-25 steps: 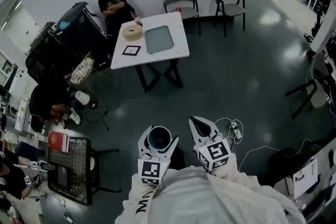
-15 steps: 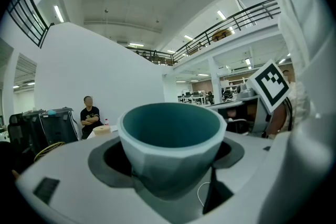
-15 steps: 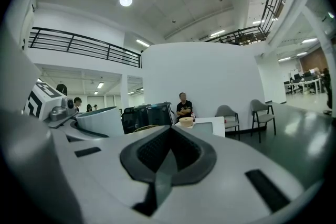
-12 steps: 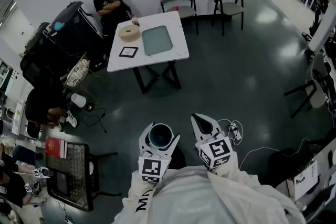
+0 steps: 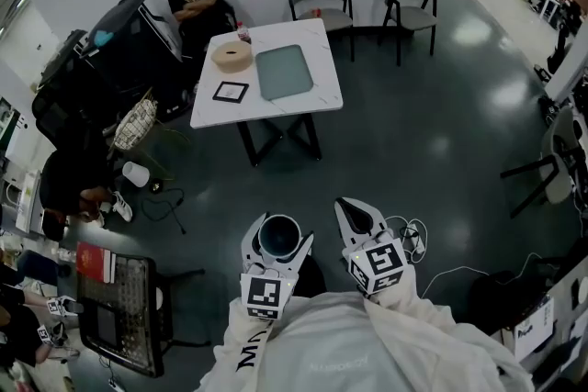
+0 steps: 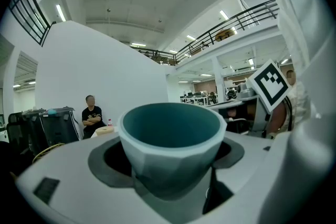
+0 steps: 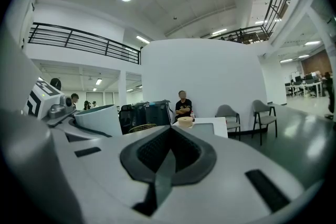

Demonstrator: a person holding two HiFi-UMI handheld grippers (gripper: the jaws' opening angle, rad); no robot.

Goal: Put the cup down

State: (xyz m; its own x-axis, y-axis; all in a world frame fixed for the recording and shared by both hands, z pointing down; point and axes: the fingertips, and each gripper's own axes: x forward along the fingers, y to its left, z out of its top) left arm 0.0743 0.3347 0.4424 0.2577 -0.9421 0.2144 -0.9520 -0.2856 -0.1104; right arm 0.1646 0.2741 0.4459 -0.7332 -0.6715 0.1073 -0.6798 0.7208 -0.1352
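The left gripper (image 5: 277, 243) is clamped on the upright teal cup (image 6: 169, 152), well short of the white table (image 5: 308, 103). The right gripper (image 5: 356, 214), equally short of the table, has its jaws together on nothing. The step in hand looks like bringing the cup to the table: keep it level with the grip firm, aim for the table's bare near edge, clear of the grey tray (image 5: 283, 71) and tape roll (image 5: 231, 56), and let go only once the base sits flat.
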